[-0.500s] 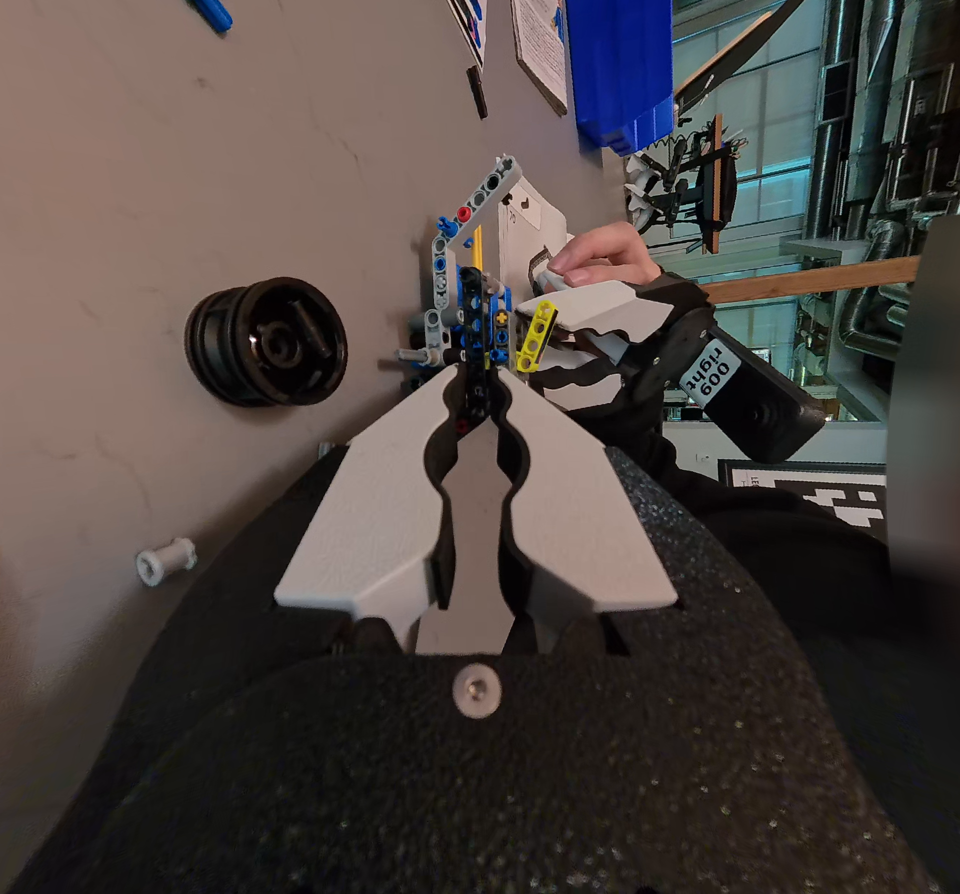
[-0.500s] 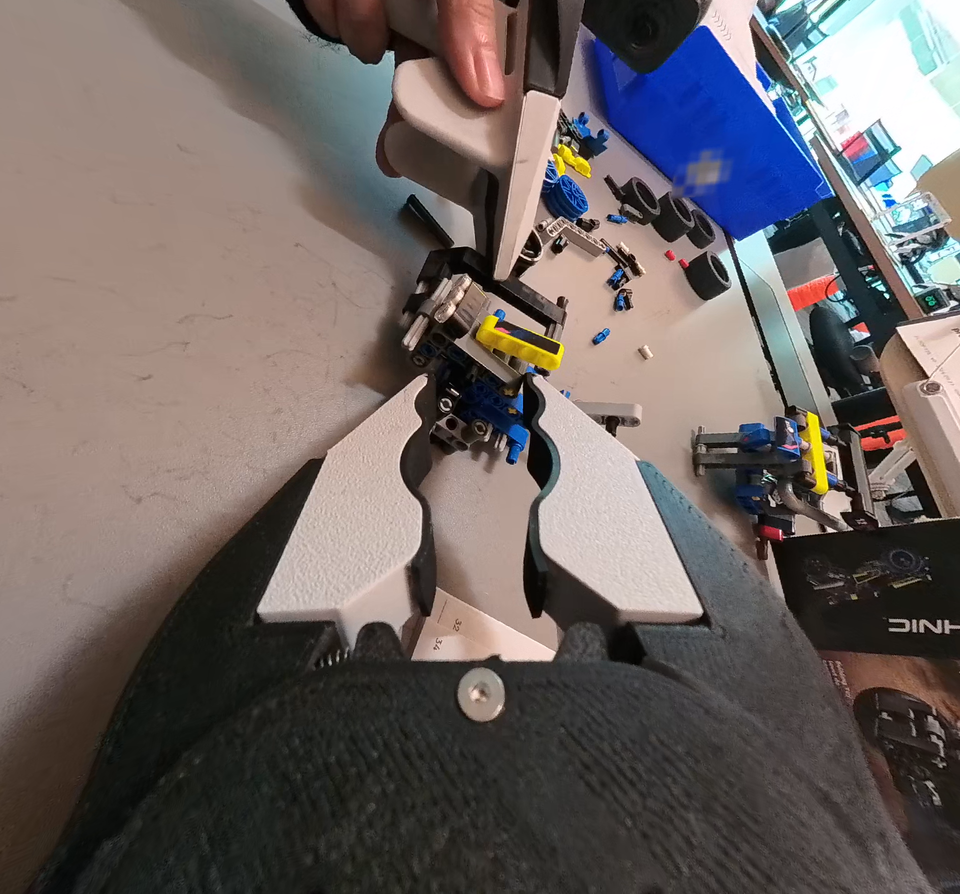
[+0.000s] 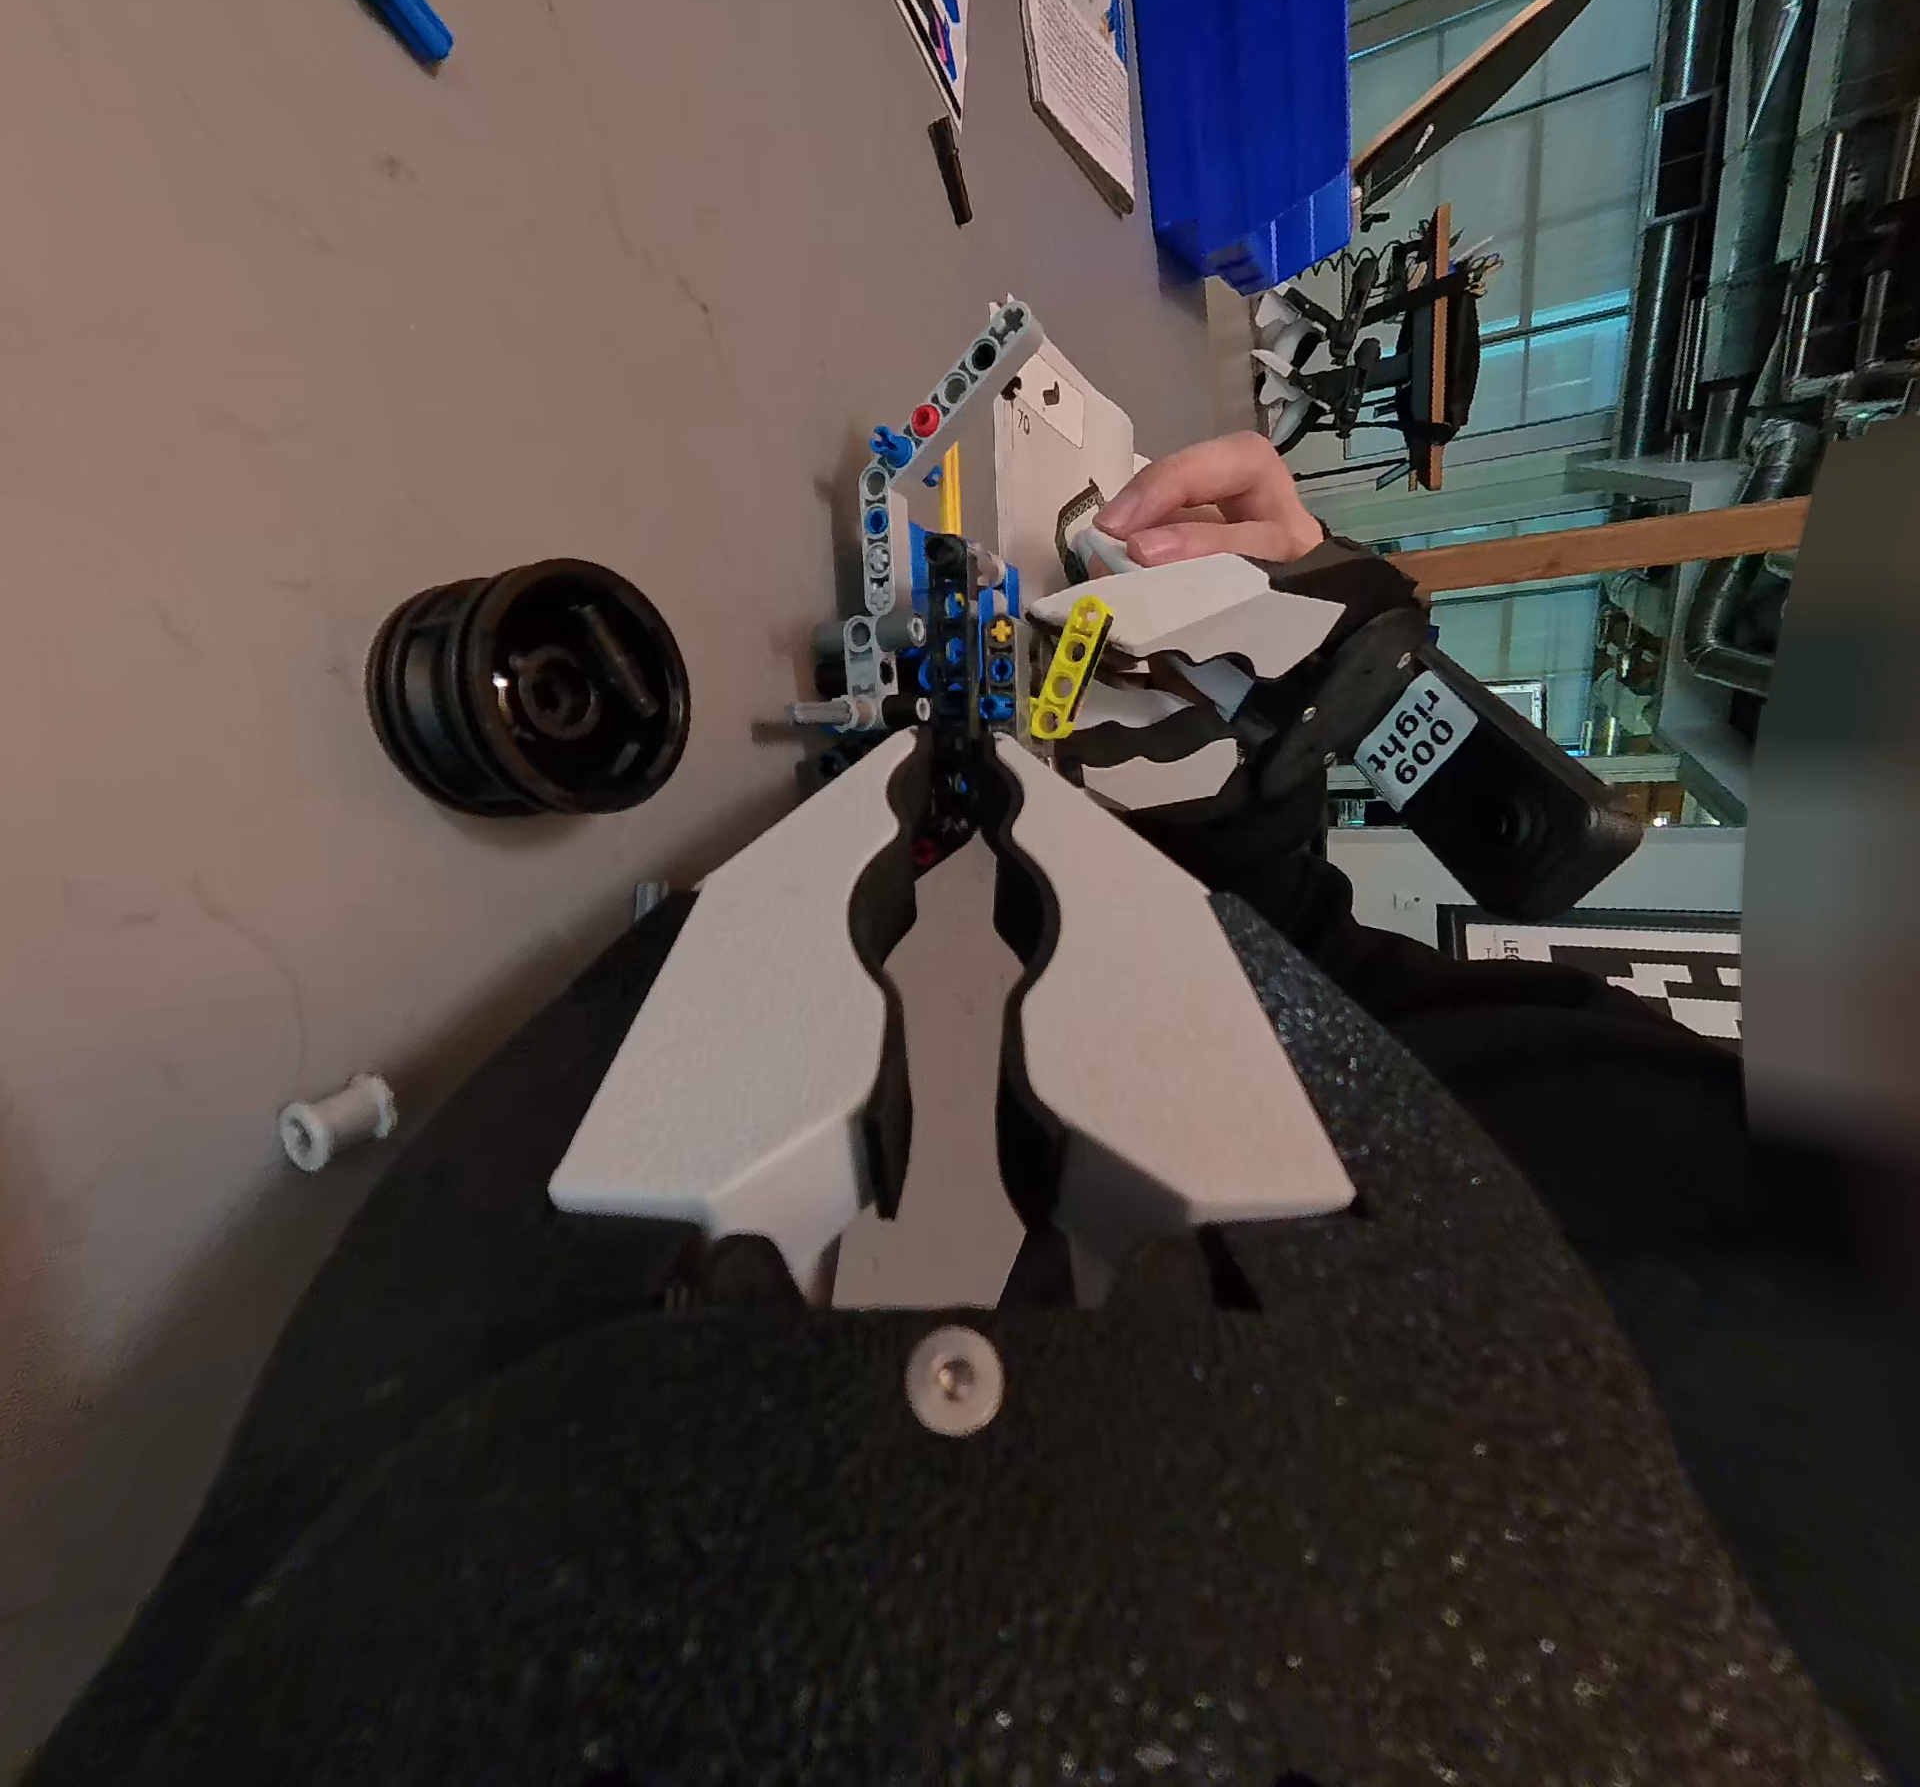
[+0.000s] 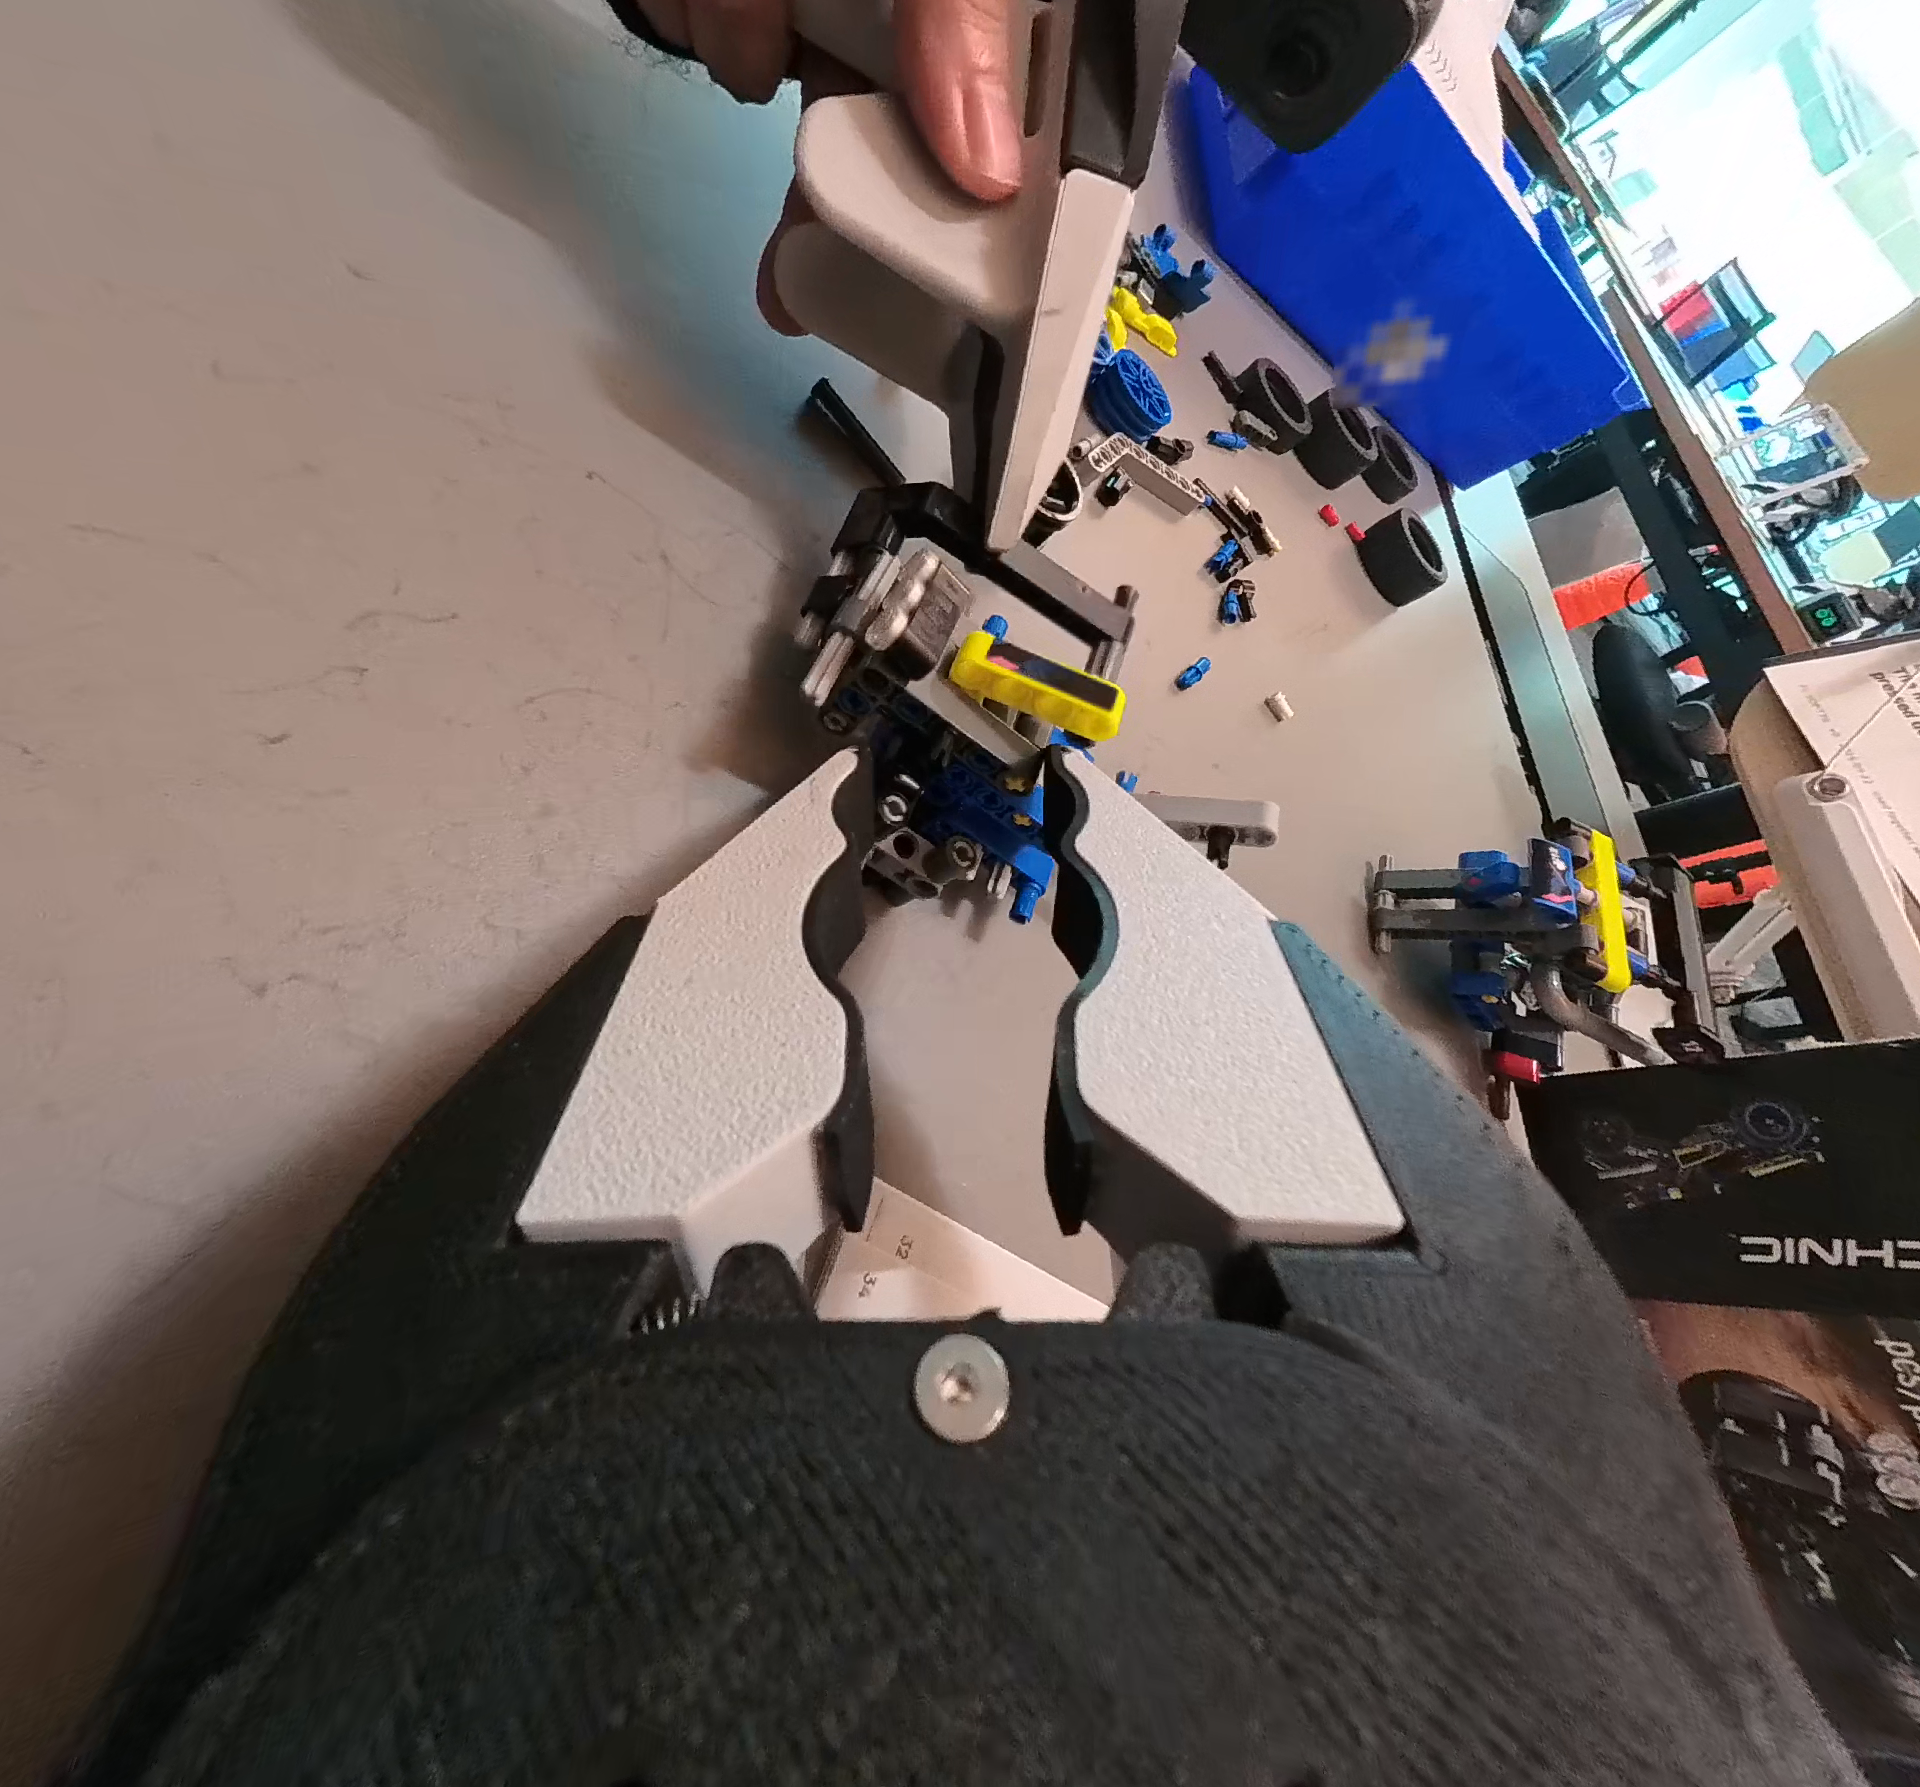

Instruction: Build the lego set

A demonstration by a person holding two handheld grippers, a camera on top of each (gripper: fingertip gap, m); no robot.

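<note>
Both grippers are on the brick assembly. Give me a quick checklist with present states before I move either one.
1. Left gripper clamped on the assembly's black beam: ok, pads pressed on both sides.
2. Right gripper closed on the blue brick assembly: ok.
3. Yellow beam on top clear of the fingers: ok.
4. Black wheel apart from the assembly: ok.
5. Loose grey beam beside the right finger: not ok, very close.
6. Assembly's underside resting on the table: cannot tell.

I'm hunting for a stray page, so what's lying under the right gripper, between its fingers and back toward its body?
Under the right gripper, a white paper sheet shows on the grey table near the finger bases. How far it runs beneath the black body is hidden.
</note>
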